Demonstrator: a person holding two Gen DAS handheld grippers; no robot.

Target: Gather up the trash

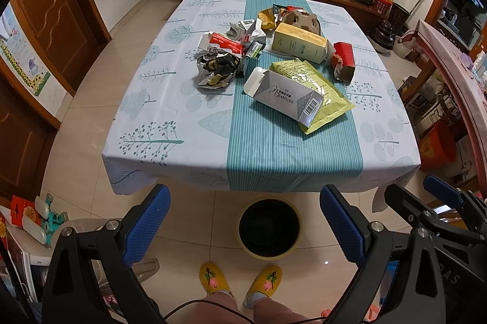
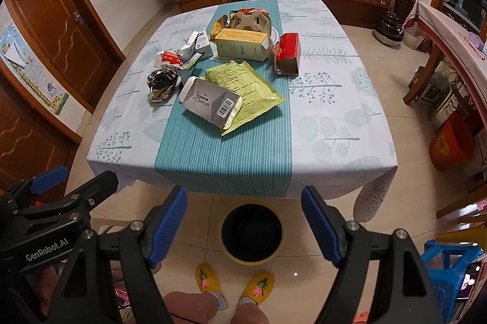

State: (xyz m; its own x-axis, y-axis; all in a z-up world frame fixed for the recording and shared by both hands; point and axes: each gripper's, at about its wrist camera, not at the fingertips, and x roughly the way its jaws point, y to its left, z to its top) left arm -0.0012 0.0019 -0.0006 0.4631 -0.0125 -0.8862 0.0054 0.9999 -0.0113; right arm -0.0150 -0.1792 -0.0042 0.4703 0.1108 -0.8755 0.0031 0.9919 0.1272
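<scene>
**Trash heaped on the table, bin below**

We see crumpled wrappers and boxes, a silver earplug carton [image 1: 284, 97] on a yellow-green pouch [image 2: 243, 86] nearest us, mid-table on the leaf-print tablecloth [image 1: 158, 123]. A black, yellow-rimmed bin [image 2: 252, 232] stands on the floor. Our left gripper [image 1: 243, 228] and right gripper [image 2: 243, 225] gape wide, empty.

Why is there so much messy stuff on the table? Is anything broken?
Nothing looks broken. Empty packaging sits heaped on the table: a crumpled wrapper, an opened earplugs box lying askew across a yellow pouch. The bin looks empty.
</scene>
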